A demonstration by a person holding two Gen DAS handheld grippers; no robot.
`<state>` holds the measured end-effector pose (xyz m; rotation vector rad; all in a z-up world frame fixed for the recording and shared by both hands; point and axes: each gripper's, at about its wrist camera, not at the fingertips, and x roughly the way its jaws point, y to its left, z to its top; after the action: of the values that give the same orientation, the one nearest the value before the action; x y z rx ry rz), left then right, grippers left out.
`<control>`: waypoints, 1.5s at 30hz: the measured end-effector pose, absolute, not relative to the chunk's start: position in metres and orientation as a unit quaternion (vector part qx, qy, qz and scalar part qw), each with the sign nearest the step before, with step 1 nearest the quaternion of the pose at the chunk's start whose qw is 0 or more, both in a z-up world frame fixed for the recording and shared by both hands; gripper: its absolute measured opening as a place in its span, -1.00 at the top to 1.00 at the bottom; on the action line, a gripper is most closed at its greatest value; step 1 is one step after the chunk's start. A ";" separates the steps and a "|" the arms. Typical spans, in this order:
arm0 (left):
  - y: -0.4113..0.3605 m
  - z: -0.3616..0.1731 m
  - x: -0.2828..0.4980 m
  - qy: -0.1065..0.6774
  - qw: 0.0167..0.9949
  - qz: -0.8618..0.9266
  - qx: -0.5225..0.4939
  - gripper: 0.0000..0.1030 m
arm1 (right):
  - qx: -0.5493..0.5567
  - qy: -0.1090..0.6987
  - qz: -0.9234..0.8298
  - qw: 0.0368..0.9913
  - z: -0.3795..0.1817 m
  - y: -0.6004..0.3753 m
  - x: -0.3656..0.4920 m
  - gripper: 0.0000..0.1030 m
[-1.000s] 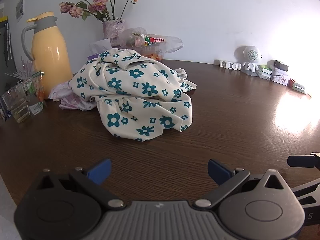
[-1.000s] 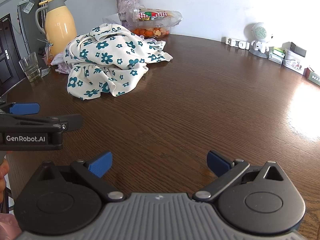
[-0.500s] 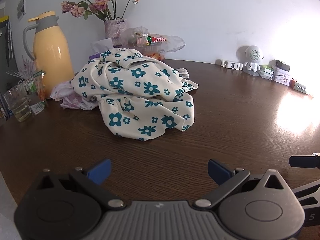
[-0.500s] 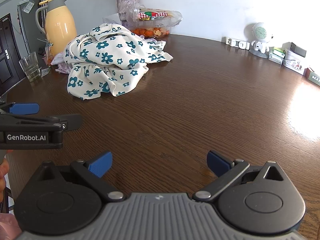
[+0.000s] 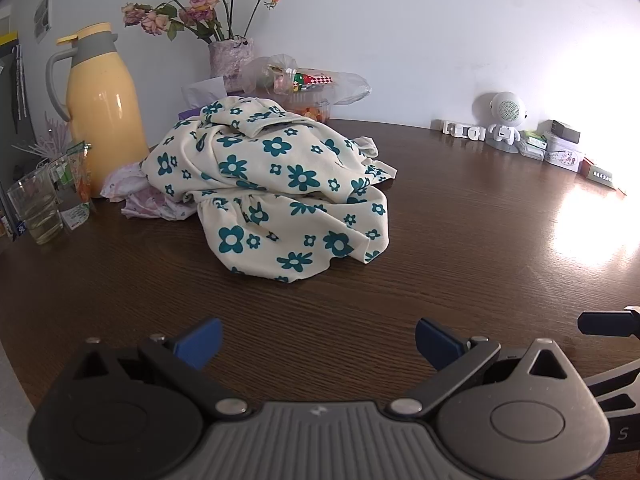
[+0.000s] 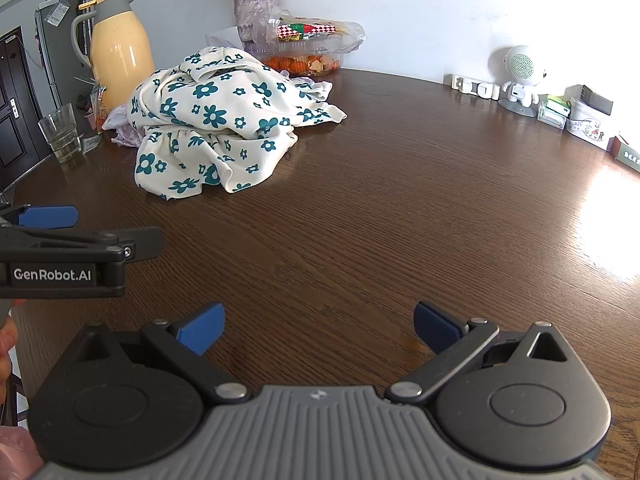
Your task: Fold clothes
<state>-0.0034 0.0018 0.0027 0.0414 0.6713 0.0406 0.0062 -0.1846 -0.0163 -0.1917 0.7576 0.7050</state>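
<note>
Left wrist view: glass point(image 5: 36, 210) and yellow flask point(image 5: 105, 114) at frame left, floral garment point(image 5: 280, 184) crumpled at centre on the worktop point(image 5: 460, 240), a second pink cloth point(image 5: 140, 196) tucked under its left edge. Risk: dragging the heap could snag that cloth or nudge the glass. Left tongs point(image 5: 318, 338) spread, empty, garment well ahead. Right tongs point(image 6: 319, 326) also spread, empty; garment lies upper left, well apart.

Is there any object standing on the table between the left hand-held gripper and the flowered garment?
No. Between the left hand-held gripper and the flowered garment only bare table shows.
</note>
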 end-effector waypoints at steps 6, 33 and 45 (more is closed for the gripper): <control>0.002 0.002 -0.003 0.330 0.944 0.021 0.020 -1.00 | -0.092 0.361 0.339 0.864 -0.017 -0.185 0.006 -1.00; 0.078 0.059 0.163 0.286 0.955 0.035 0.066 -1.00 | -0.145 0.254 0.360 0.886 0.041 -0.059 0.118 -0.99; 0.061 0.041 0.254 0.305 0.933 0.017 0.190 -0.88 | -0.154 0.331 0.343 0.866 -0.008 0.017 0.250 -0.65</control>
<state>0.2542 0.0612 0.0412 0.3877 0.6242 0.0349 0.2502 0.0171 -0.0077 -0.3221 0.6924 0.7185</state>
